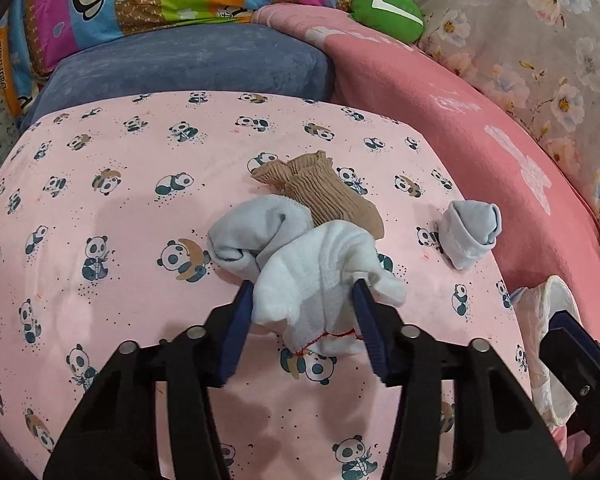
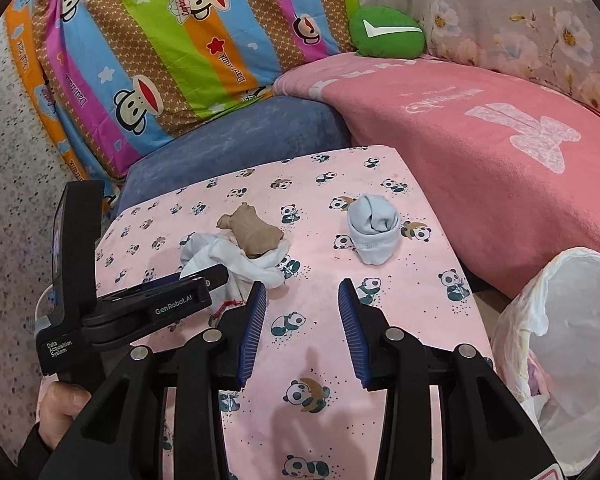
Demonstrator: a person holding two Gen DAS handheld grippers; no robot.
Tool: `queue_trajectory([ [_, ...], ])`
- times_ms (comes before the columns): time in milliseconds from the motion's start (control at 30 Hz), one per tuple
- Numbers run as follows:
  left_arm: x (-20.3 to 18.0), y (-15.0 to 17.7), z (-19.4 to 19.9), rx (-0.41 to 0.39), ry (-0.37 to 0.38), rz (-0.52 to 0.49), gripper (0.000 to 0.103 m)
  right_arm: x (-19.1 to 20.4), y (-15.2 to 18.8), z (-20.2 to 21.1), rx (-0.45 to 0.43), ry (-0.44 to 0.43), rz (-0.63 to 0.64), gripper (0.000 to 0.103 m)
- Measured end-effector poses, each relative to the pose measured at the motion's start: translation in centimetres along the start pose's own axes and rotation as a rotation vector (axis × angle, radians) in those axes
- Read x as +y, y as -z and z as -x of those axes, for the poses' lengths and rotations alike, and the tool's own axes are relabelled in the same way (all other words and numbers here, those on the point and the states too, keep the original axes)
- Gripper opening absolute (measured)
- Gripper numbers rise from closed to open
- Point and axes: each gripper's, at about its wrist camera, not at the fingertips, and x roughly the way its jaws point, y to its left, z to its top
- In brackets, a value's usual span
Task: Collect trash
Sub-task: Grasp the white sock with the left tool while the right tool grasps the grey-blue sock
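Observation:
On the pink panda-print cloth [image 1: 100, 208] lies a heap of socks. My left gripper [image 1: 302, 290] is shut on a crumpled white sock [image 1: 320, 264] with red stitching, its blue pads pressing on both sides. A pale grey sock [image 1: 252, 236] and a ribbed brown sock [image 1: 324, 192] lie just beyond, touching it. A rolled pale-blue sock [image 1: 470, 236] sits apart on the right. My right gripper [image 2: 302, 286] stands open over bare cloth, nothing between its pads, nearer than the rolled sock [image 2: 372, 232]. In the right wrist view the left gripper [image 2: 208, 276] reaches onto the white sock [image 2: 256, 268].
A bin lined with a white bag [image 2: 572, 320] stands at the right, below the cloth's edge. A pink blanket [image 2: 480, 152], a blue cushion [image 2: 240, 140], a striped monkey-print pillow [image 2: 160, 40] and a green plush [image 2: 386, 32] ring the far side. Speckled floor [image 2: 12, 200] lies left.

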Motion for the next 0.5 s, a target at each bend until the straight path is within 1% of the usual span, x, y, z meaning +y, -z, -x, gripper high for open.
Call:
queue_trajectory([
  [33, 0.2, 0.0, -0.1, 0.005, 0.012, 0.001, 0.027, 0.1, -0.1, -0.3, 0.004, -0.002, 0.001, 0.039],
  [67, 0.2, 0.1, -0.1, 0.01, 0.022, 0.001, 0.011, 0.2, -0.1, -0.5, 0.009, -0.005, 0.002, 0.039],
  [100, 0.4, 0.3, 0.1, 0.015, 0.025, 0.003, 0.008, 0.4, -0.1, -0.8, 0.014, -0.009, 0.005, 0.039],
  [200, 1.2, 1.0, 1.7, 0.003, 0.049, 0.014, 0.007, 0.9, -0.2, -1.5, 0.021, -0.018, 0.011, 0.039],
  [267, 1.6, 1.3, 2.9, -0.016, 0.049, 0.011, 0.007, 1.1, -0.2, -1.9, 0.026, -0.026, 0.012, 0.039],
  [500, 3.9, 1.7, 6.2, -0.058, 0.016, 0.022, 0.007, 2.8, -0.5, -3.3, 0.048, -0.071, 0.008, 0.039],
])
